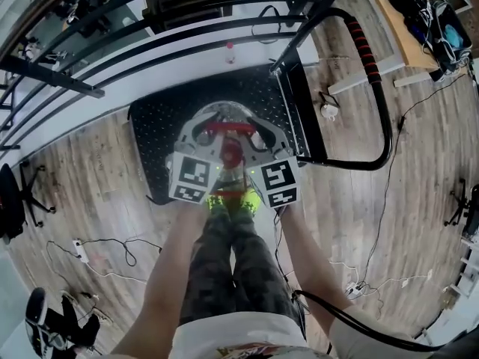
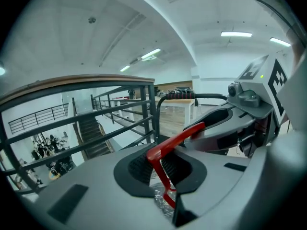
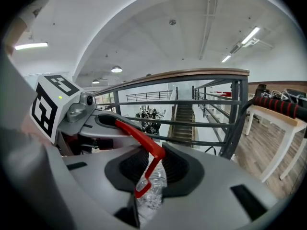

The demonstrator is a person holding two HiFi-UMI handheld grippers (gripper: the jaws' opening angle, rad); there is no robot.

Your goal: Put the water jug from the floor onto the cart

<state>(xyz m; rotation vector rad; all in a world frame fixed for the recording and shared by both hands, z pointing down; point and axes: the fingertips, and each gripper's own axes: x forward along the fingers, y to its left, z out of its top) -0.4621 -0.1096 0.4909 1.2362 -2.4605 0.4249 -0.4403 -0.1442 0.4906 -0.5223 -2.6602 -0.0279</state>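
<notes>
L claw [image 2: 160, 169], R claw [image 3: 149, 169] pinch jug handle [image 3: 140, 137]; head view shows cart deck [image 1: 161, 126] below.

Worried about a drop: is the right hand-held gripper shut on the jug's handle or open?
Shut. The right hand-held gripper has both black pads pressed on the red handle, with the clear water jug below.
</notes>
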